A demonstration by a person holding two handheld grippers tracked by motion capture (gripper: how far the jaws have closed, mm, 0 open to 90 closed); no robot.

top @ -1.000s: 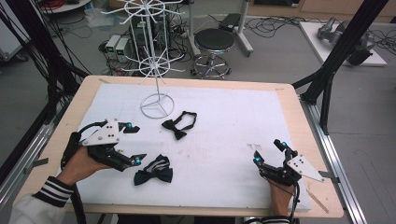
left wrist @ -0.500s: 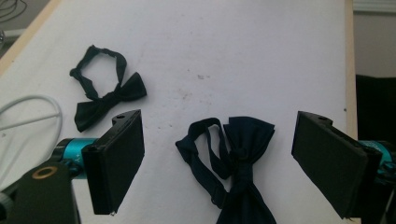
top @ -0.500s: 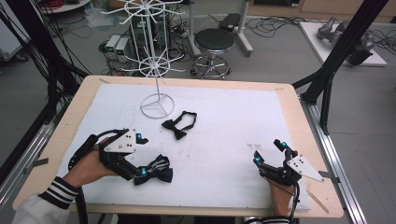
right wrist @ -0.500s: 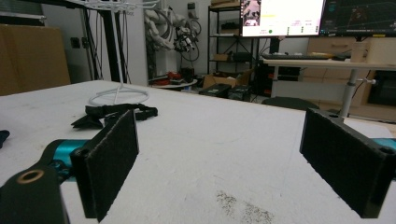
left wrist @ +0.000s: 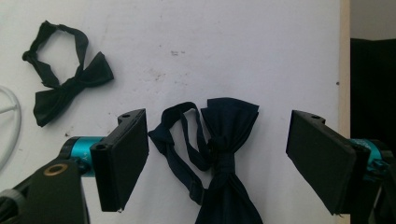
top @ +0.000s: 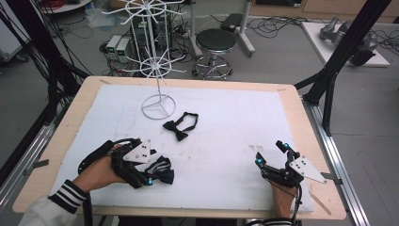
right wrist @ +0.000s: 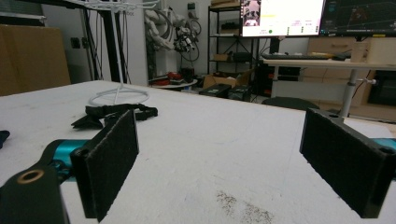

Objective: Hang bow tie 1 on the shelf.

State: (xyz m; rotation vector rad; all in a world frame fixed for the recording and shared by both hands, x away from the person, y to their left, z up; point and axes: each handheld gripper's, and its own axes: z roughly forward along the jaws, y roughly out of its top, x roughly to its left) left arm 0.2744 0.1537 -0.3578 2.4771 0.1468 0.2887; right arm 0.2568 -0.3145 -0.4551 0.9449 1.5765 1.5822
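A dark navy bow tie (top: pixel 163 170) lies on the white mat (top: pixel 230 117) near the front left. My left gripper (top: pixel 155 172) is open, its jaws standing on either side of that bow tie (left wrist: pixel 224 154) without touching it. A second, black bow tie (top: pixel 181 126) with its strap looped lies farther back, near the base of a white wire rack (top: pixel 158 101). At the front right, my right gripper (top: pixel 269 152) is open with nothing between its jaws, low over the mat and pointing at the black bow tie (right wrist: pixel 112 114) and the rack (right wrist: pixel 119 95).
The mat covers a wooden table (top: pixel 294 96) with bare wood edges. The rack's ring base (left wrist: pixel 14 121) sits left of the black bow tie (left wrist: pixel 70 86). A stool (top: pixel 215 44), cables and equipment stand on the floor beyond the table.
My left gripper has moved right and forward to the navy bow tie, and its jaws now straddle it. The right gripper has stayed in place.
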